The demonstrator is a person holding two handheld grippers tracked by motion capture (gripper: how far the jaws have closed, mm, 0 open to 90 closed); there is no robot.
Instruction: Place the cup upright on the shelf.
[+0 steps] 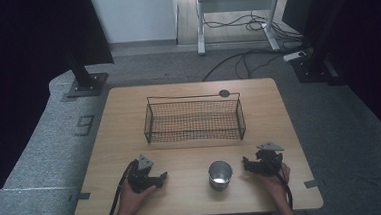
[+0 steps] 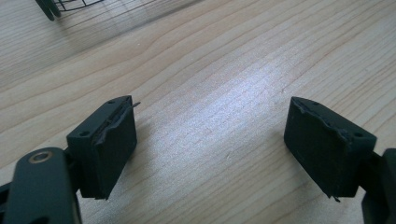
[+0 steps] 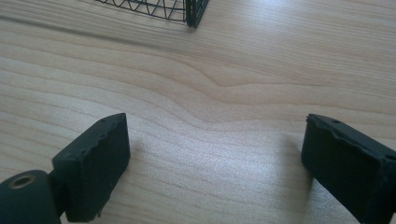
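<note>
high view: both grippers rest low on the table [image 1: 129, 116], flanking a metal cup [image 1: 220, 175].
the left gripper [image 1: 159, 178] and right gripper [image 1: 246, 165] have their jaws spread with nothing between them, apparently staged for a pickup; the cup stands upright at lower centre, the wire basket [image 1: 194, 120] mid-frame behind it, likely its destination.

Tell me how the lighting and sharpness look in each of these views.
High view: dim, dark at both sides, metal cup catching faint light. Left gripper view: pale glare on the table, basket corner soft. Right gripper view: evenly lit, wood grain sharp, near jaws slightly blurred.
</note>
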